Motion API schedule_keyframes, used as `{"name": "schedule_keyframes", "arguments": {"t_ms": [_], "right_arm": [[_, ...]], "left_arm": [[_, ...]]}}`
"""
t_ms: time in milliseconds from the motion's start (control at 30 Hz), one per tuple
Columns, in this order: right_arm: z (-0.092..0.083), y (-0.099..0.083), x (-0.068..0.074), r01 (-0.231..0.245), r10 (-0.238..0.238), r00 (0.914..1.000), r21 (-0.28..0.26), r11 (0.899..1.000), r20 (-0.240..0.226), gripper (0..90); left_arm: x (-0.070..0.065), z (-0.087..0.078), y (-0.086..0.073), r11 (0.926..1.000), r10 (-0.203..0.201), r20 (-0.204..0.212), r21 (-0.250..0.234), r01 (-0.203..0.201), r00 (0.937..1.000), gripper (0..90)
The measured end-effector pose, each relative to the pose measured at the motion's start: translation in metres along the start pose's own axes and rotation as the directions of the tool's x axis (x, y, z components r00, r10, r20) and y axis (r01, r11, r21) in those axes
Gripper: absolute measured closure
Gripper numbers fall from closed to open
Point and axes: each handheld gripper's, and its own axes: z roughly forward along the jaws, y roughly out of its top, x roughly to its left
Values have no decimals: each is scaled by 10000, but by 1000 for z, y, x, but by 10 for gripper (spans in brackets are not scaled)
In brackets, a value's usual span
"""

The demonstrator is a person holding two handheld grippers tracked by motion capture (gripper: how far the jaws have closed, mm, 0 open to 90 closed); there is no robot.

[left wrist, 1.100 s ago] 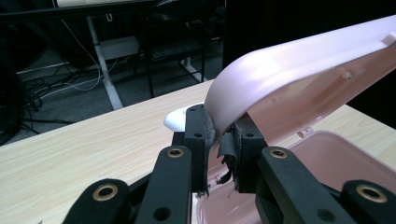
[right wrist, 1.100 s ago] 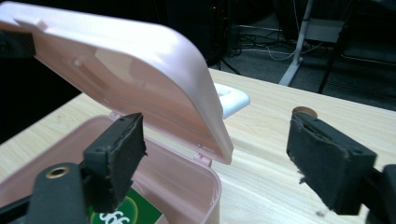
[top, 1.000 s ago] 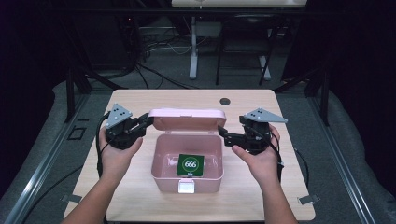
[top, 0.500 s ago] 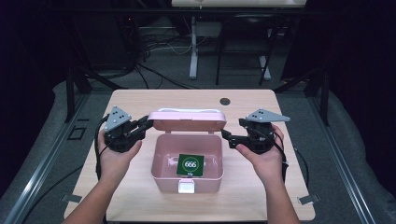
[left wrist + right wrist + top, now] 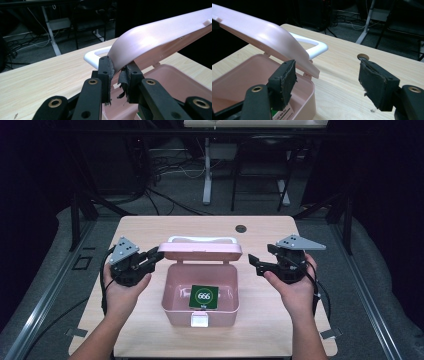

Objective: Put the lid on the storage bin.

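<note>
You look down from above your side of the surface (image 5: pixel 150 227), facing forward. Each gripper camera sits close and low, looking inward from opposite ends; all three views share the raised lid (image 5: pixel 200 251) (image 5: pixel 160 37) (image 5: pixel 259 32).

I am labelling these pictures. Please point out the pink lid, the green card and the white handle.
pink lid (image 5: pixel 200 251), high view, middle of its top face.
green card (image 5: pixel 204 296), high view, white circle at its centre.
white handle (image 5: pixel 315 48), right gripper view, its outer bend.
</note>
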Motion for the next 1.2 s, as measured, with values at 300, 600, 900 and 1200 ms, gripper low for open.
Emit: {"name": "schedule_keyframes", "arguments": {"t_ms": [300, 600, 900, 1200], "right_arm": [[5, -2, 0, -77, 77, 10000, 81, 9999, 21, 296], [8, -3, -3, -168, 168, 9999, 71, 9998, 9, 296], [8, -3, -4, -202, 201, 9998, -15, 9998, -11, 295], [10, -4, -4, -270, 270, 9996, 49, 9996, -28, 289]], "left_arm": [[-1, -4, -1, 10000, -7, 242, 96, 4, 9997, 761], [-3, -8, -4, 10000, -40, 315, 66, 38, 9995, 736], [-6, -11, -10, 9999, -115, 470, 37, 113, 9988, 687], [-11, -9, -17, 9995, 247, 543, 191, -258, 9982, 605]]}}
